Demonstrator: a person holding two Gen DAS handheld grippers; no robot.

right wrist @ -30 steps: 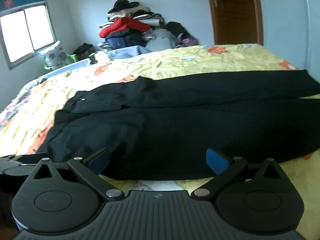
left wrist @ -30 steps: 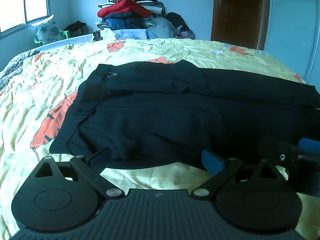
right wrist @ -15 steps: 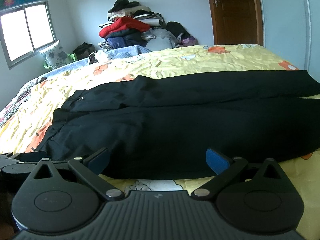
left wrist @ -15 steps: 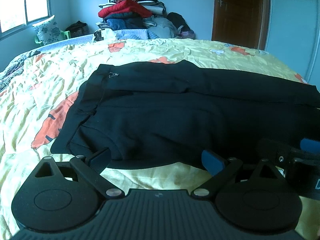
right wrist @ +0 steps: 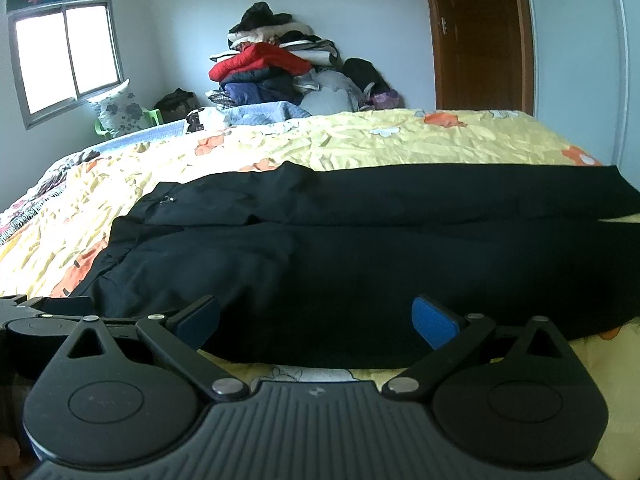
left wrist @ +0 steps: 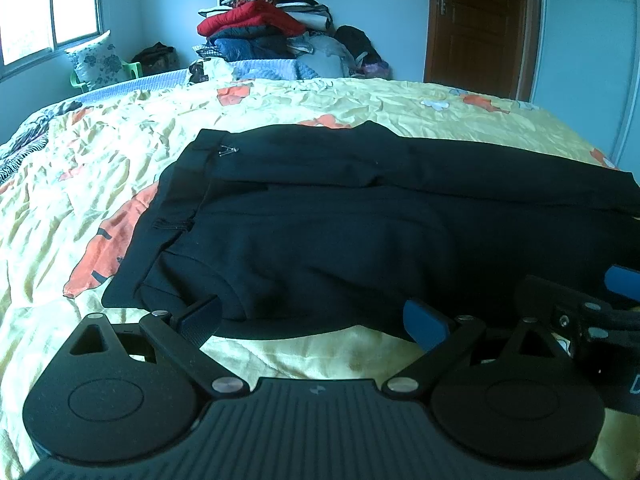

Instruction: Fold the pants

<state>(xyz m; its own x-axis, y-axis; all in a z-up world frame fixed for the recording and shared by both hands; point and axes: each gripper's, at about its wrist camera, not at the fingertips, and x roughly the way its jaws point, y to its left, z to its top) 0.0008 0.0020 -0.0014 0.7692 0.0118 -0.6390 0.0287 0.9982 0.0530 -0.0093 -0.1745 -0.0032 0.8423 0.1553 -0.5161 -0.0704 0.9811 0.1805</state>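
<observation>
Black pants (left wrist: 360, 216) lie flat on the yellow floral bedspread (left wrist: 80, 168), waistband to the left and legs running right. My left gripper (left wrist: 312, 318) is open just in front of the pants' near edge, close to the waist end, holding nothing. In the right wrist view the same pants (right wrist: 360, 248) spread across the bed, and my right gripper (right wrist: 316, 320) stands open at the near edge of the closer leg. The right gripper's body (left wrist: 580, 316) shows at the right edge of the left wrist view; the left gripper's body (right wrist: 36, 320) shows at the left edge of the right wrist view.
A tall pile of clothes (left wrist: 264, 28) is stacked against the far wall. A brown door (left wrist: 480, 24) stands at the back right, a window (right wrist: 64, 56) at the left, with a flowered pillow on a green chair (left wrist: 100, 64) below it.
Both views have tilted or lifted slightly, so the pants sit a little lower in frame. Both grippers stay open and the pants have not moved.
</observation>
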